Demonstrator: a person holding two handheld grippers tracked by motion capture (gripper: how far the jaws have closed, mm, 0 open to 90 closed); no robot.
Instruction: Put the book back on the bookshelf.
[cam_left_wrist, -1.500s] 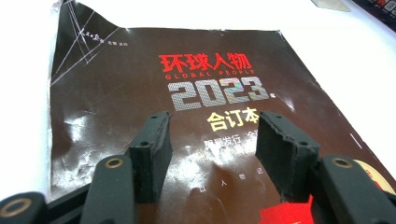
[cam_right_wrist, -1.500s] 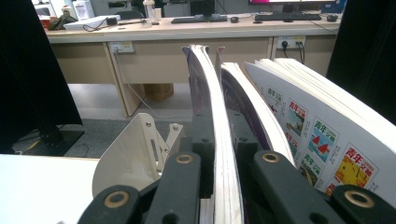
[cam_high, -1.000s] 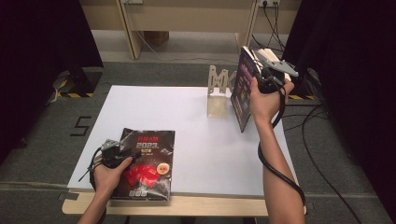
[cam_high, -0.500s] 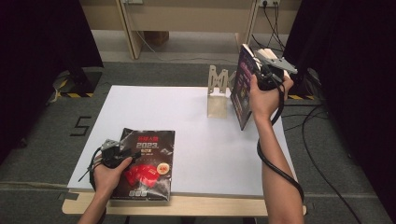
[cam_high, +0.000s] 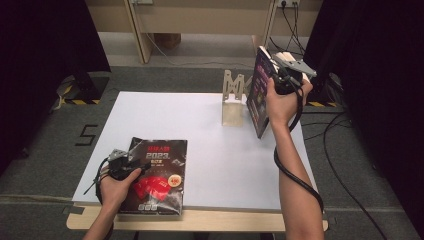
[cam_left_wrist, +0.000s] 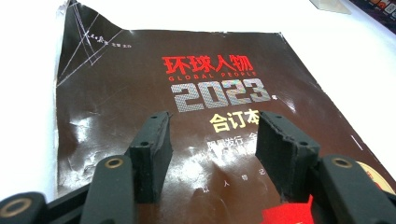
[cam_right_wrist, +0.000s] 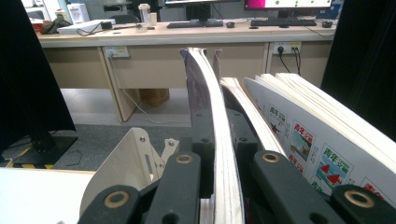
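A white table (cam_high: 210, 135) is standing on grey carpet (cam_high: 50, 135), bearing a pale metal bookend (cam_high: 233, 100) near its far right edge. Beyond it, a wooden desk (cam_right_wrist: 154, 46) is carrying a keyboard (cam_right_wrist: 280, 21), with a wall socket (cam_right_wrist: 282, 47) showing below. Black curtains (cam_high: 45, 35) are hanging at both sides.

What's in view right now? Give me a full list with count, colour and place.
Table: one, white top, centre.
Flat magazine: one, dark brown with red and silver print, near left corner of the table.
Upright magazine: one, dark cover, far right of the table, clamped by its pages.
Stand: one, pale beige bookend, far side, just left of the upright magazine.
Desk: one, beige, beyond the table, with monitors and keyboards on it.
Left gripper: black jaws open over the flat magazine.
Right gripper: black jaws shut on the upright magazine.
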